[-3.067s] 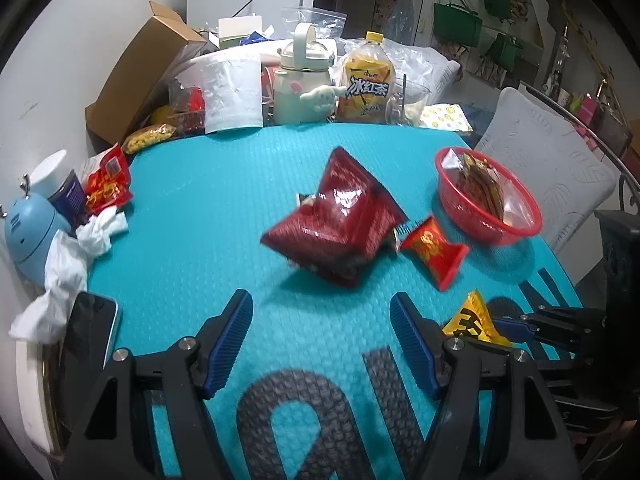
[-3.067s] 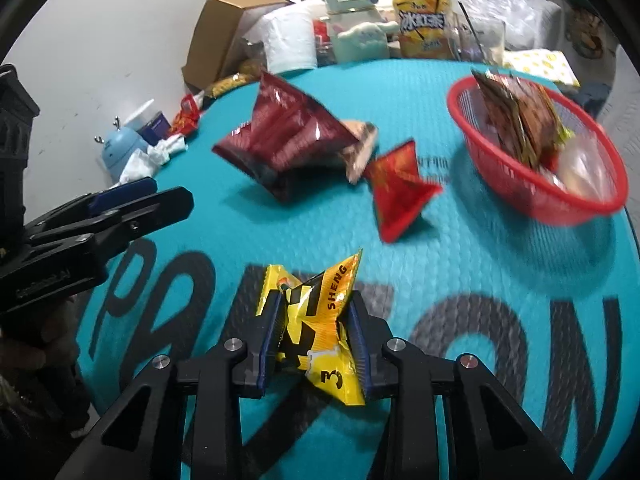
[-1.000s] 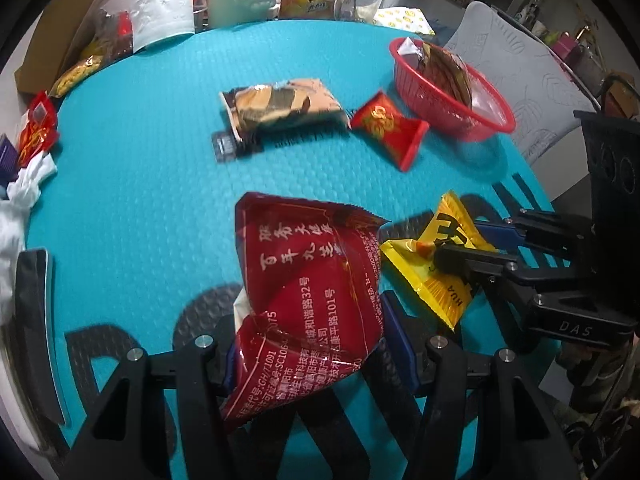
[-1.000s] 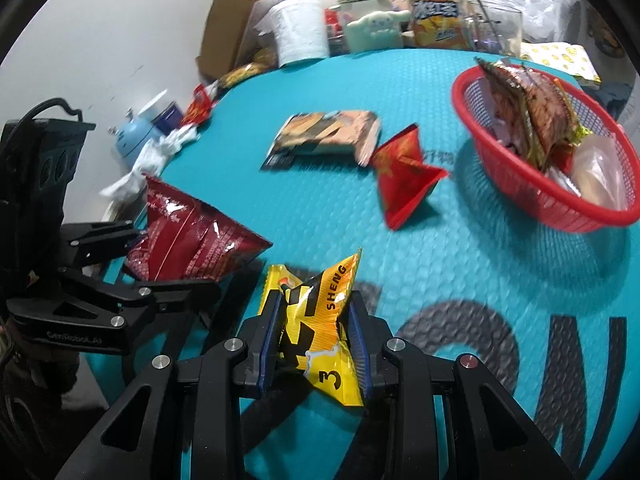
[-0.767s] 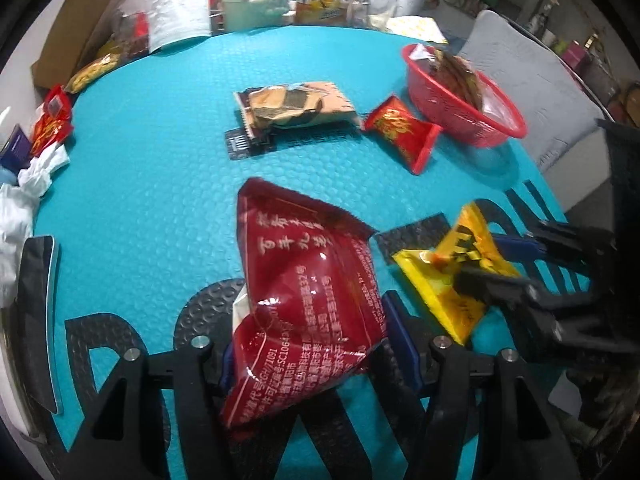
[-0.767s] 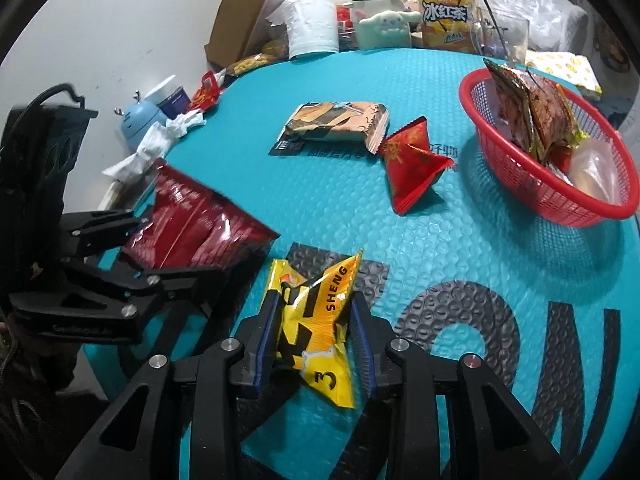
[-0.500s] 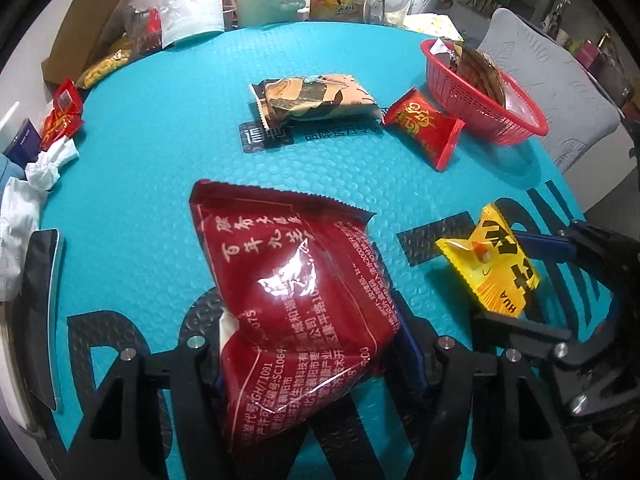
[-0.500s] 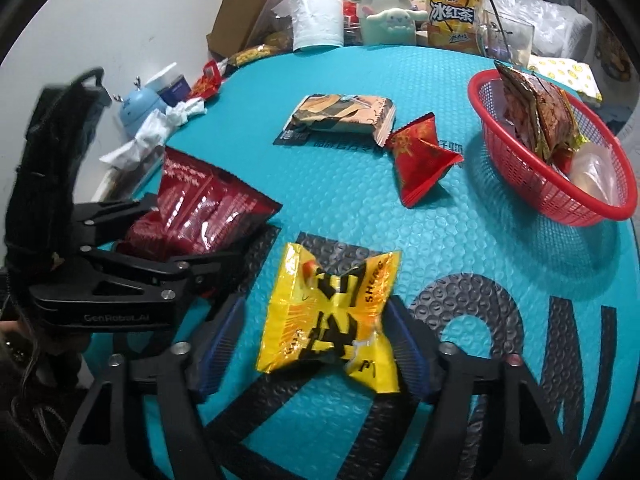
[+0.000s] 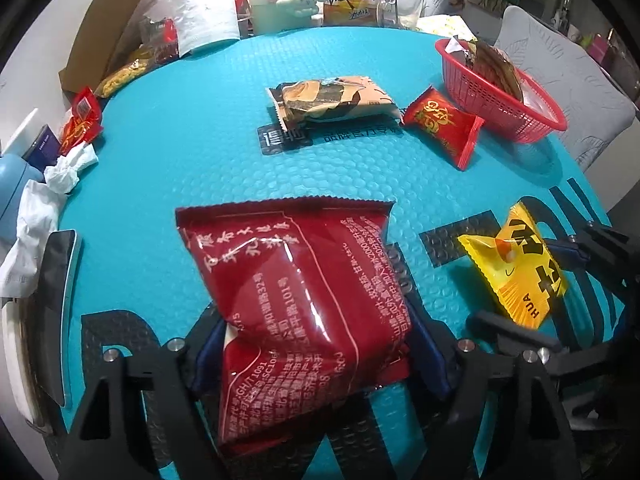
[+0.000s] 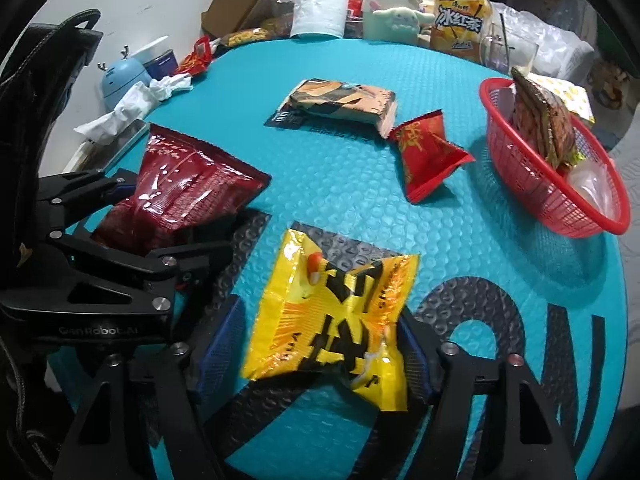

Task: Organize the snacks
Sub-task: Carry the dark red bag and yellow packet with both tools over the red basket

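Left wrist: dark red snack bag point(image 9: 304, 304) lies between opening fingers point(image 9: 424, 356); yellow packet point(image 10: 332, 312) between closing ones.

Left gripper point(image 9: 316, 356): matte black frame, two angular arms, each fitted with a blue ribbed pad on its inner face. Silver round screw heads sit on both arms behind the pads. Seen from the right wrist camera, its side plate carries faint grey lettering reading "GenRobot.AI", and a black cable loops above the housing.

Right gripper point(image 10: 316, 344): same black frame, blue pads and silver screws.
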`<action>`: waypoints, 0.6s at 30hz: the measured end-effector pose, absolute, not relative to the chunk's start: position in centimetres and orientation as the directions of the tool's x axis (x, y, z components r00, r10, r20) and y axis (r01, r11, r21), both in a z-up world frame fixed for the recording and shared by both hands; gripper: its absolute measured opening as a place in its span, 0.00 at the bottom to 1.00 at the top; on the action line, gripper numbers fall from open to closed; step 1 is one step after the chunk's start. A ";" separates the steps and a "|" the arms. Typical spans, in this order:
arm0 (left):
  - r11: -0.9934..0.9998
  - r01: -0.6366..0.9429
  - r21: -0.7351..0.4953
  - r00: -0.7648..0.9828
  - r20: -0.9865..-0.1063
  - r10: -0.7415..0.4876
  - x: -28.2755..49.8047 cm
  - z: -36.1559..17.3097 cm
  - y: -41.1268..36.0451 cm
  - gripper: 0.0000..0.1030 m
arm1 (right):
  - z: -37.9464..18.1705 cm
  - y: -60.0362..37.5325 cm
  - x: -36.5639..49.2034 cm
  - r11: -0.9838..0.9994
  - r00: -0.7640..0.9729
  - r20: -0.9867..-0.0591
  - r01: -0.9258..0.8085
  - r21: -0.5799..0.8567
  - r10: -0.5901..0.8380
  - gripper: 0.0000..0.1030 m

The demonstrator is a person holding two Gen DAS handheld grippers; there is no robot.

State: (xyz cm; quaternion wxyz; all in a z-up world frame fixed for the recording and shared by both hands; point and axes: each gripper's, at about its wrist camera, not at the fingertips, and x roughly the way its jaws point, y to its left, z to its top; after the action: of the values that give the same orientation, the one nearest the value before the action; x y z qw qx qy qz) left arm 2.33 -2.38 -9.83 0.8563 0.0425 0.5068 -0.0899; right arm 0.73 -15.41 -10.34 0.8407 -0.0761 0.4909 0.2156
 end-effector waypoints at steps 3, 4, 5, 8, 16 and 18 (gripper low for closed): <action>0.981 0.193 -0.021 0.486 -0.867 -0.114 2.1 -9.9 -2.3 0.76 | -10.2 -15.7 0.6 0.898 0.433 -0.855 -0.432 0.081 0.286 0.60; 0.982 0.188 -0.019 0.485 -0.867 -0.110 2.1 -9.9 -2.3 0.76 | -10.2 -15.9 0.5 0.899 0.434 -0.854 -0.431 0.083 0.287 0.59; 0.984 0.179 -0.017 0.479 -0.872 -0.102 2.1 -9.9 -2.4 0.76 | -10.2 -15.9 0.5 0.899 0.436 -0.852 -0.430 0.084 0.288 0.59; 0.987 0.162 -0.016 0.456 -0.886 -0.089 2.4 -9.9 -2.5 0.78 | -10.2 -15.9 0.4 0.899 0.441 -0.850 -0.431 0.081 0.289 0.58; 0.986 0.167 -0.017 0.476 -0.874 -0.096 1.9 -9.8 -2.6 0.71 | -10.1 -16.3 0.2 0.900 0.452 -0.839 -0.426 0.096 0.303 0.55; 0.985 0.170 -0.018 0.490 -0.866 -0.101 1.5 -9.7 -2.7 0.64 | -10.0 -16.5 0.1 0.901 0.456 -0.837 -0.422 0.098 0.304 0.54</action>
State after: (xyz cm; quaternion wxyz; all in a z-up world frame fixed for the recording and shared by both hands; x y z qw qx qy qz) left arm 1.46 -2.67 -9.70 0.8624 0.0349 0.4989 -0.0786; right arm 0.10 -16.45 -10.02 0.8508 -0.0621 0.4761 0.2135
